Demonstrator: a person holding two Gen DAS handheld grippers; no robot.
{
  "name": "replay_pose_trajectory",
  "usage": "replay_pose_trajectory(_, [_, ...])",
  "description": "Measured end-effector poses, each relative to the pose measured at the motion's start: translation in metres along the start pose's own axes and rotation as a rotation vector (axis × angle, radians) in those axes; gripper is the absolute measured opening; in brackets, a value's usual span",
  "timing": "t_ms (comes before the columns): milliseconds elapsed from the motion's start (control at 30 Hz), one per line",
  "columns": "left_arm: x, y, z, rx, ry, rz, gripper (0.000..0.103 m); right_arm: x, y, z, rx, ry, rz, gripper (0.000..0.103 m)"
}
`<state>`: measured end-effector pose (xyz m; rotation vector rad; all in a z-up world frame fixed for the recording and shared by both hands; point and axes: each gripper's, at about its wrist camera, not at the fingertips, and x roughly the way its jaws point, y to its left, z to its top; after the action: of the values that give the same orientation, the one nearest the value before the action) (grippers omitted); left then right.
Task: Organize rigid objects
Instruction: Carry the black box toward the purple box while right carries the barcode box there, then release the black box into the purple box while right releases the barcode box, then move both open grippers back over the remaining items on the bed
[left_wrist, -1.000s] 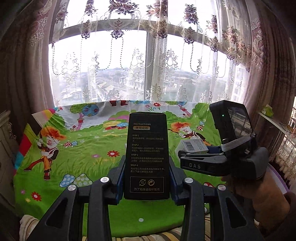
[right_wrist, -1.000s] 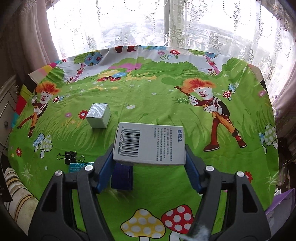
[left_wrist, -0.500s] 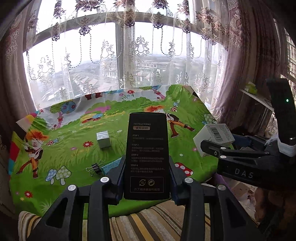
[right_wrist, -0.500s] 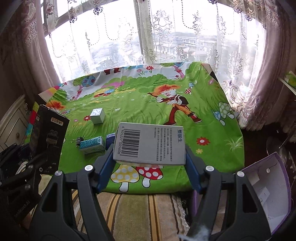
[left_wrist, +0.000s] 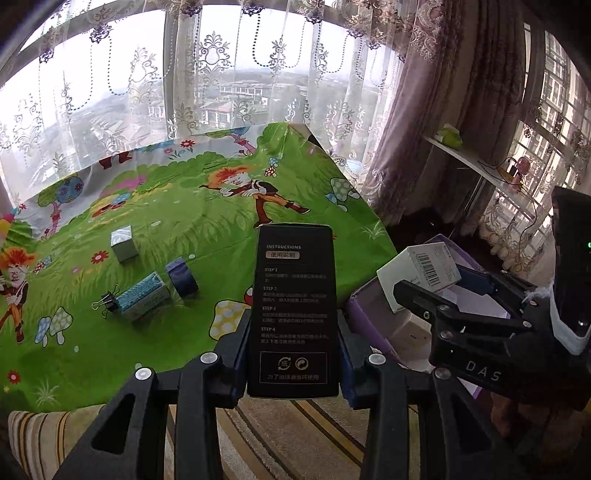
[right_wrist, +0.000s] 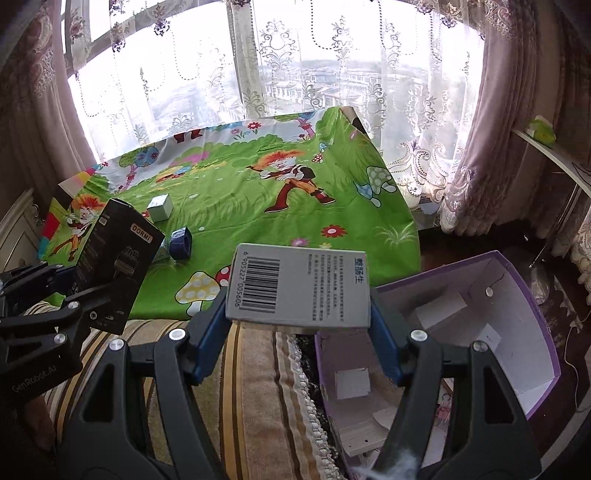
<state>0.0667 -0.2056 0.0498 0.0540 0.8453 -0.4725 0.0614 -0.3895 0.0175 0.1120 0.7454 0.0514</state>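
My left gripper (left_wrist: 293, 354) is shut on a tall black box (left_wrist: 293, 310) with white instructions text, held over the table's front edge; it also shows in the right wrist view (right_wrist: 114, 266). My right gripper (right_wrist: 297, 325) is shut on a white barcoded box (right_wrist: 299, 290), held above the left rim of an open purple box (right_wrist: 517, 314) that stands right of the table. In the left wrist view the white box (left_wrist: 419, 275) hangs over the purple box (left_wrist: 369, 310). A silver cube (left_wrist: 124, 243), a teal box (left_wrist: 142, 295), a blue roll (left_wrist: 181, 277) and a binder clip (left_wrist: 104, 301) lie on the table.
The table wears a green cartoon cloth (left_wrist: 184, 206). A striped cushion (right_wrist: 258, 387) lies in front of it. The purple box holds several small white boxes (right_wrist: 352, 382). Lace curtains and a window stand behind; a shelf (left_wrist: 476, 162) is at the right.
Both grippers have swung right and back from the table with their boxes. The white box now hangs over the purple box, which has come into full view.
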Motion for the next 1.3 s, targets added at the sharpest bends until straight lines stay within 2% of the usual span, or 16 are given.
replay_pose_trajectory(167, [0.019,-0.016,-0.008,-0.063,0.101,-0.174,0.04,-0.015,-0.016,-0.011,0.0,-0.005,-0.075,0.073])
replay_pose_trajectory(400, [0.033,-0.032,-0.013,-0.115,0.151,-0.316,0.042,-0.029,-0.037,-0.017,0.012,-0.014,-0.166,0.074])
replay_pose_trajectory(433, [0.034,-0.033,-0.013,-0.118,0.159,-0.338,0.044,-0.03,-0.039,-0.017,0.016,-0.013,-0.174,0.074])
replay_pose_trajectory(467, [0.036,-0.033,-0.013,-0.119,0.168,-0.349,0.053,-0.031,-0.041,-0.018,0.021,-0.01,-0.18,0.077])
replay_pose_trajectory(500, [0.038,-0.034,-0.014,-0.12,0.171,-0.347,0.063,-0.031,-0.042,-0.018,0.024,-0.006,-0.185,0.08])
replay_pose_trajectory(567, [0.037,-0.032,-0.015,-0.131,0.163,-0.348,0.066,-0.032,-0.044,-0.019,0.025,-0.011,-0.194,0.087])
replay_pose_trajectory(700, [0.039,-0.025,-0.015,-0.162,0.16,-0.351,0.066,-0.032,-0.044,-0.021,0.022,-0.004,-0.196,0.091])
replay_pose_trajectory(1000, [0.035,-0.019,-0.016,-0.181,0.129,-0.333,0.066,-0.032,-0.039,-0.023,0.018,0.007,-0.179,0.092])
replay_pose_trajectory(1167, [0.028,-0.008,-0.014,-0.19,0.091,-0.295,0.066,-0.03,-0.027,-0.021,-0.001,0.019,-0.143,0.092])
replay_pose_trajectory(1300, [0.023,0.013,-0.013,-0.249,0.067,-0.265,0.066,-0.026,-0.011,-0.021,-0.035,0.033,-0.109,0.092])
